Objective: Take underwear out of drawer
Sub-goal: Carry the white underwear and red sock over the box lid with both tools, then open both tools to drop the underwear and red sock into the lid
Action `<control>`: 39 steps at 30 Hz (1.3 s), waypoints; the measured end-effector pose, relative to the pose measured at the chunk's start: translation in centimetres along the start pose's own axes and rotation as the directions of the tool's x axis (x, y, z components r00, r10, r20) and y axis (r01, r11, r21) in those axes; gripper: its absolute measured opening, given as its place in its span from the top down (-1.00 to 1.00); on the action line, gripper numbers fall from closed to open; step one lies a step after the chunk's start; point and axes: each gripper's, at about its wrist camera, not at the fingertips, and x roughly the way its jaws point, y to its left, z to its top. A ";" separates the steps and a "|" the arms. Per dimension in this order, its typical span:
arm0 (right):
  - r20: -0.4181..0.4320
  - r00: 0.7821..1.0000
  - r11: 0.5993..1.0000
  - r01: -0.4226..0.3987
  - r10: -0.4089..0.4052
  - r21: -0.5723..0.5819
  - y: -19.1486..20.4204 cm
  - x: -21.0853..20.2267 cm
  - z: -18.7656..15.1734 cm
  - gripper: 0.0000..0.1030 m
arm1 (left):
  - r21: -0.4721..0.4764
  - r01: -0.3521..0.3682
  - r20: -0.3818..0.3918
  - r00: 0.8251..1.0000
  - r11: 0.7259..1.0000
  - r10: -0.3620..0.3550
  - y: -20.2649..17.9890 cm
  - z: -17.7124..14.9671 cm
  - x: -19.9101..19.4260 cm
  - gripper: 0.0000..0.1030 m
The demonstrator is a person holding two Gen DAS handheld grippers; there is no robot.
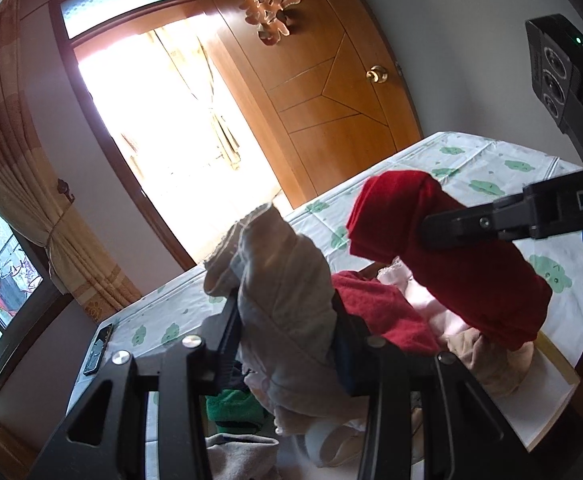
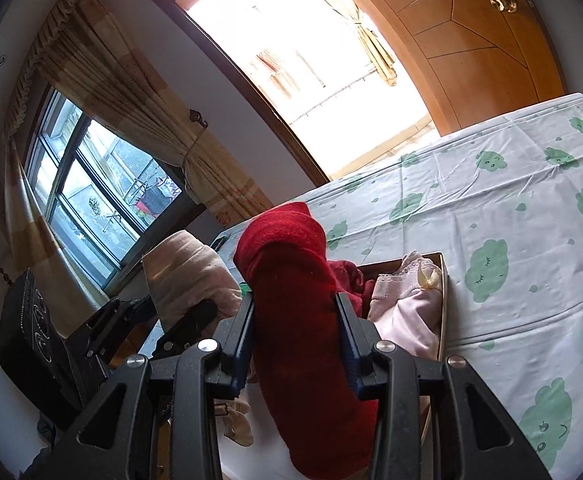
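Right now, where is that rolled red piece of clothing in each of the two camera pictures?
Left wrist view: the red underwear is right of centre, clamped in the right gripper that reaches in from the right edge.
Right wrist view: it fills the lower centre, between that gripper's own fingers.
Shared landmark: the wooden door's brass knob.

A phone (image 1: 98, 347) lies on the cloud-print bed sheet (image 2: 511, 208).
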 end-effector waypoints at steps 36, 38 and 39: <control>0.037 0.999 0.999 -0.014 0.015 -0.031 -0.8 -2.8 -4.1 -0.10 | -0.041 0.068 0.014 0.998 0.997 -0.067 -3.7 -0.6 0.5 -0.66; 0.039 0.999 0.999 -0.011 0.012 -0.038 -0.7 -2.9 -4.3 -0.11 | -0.050 0.071 0.018 0.997 0.996 -0.071 -3.6 -0.8 0.3 -0.66; 0.040 0.999 0.999 -0.009 0.011 -0.042 -0.6 -2.9 -4.2 -0.12 | -0.056 0.073 0.020 0.997 0.996 -0.072 -3.5 -1.0 0.2 -0.66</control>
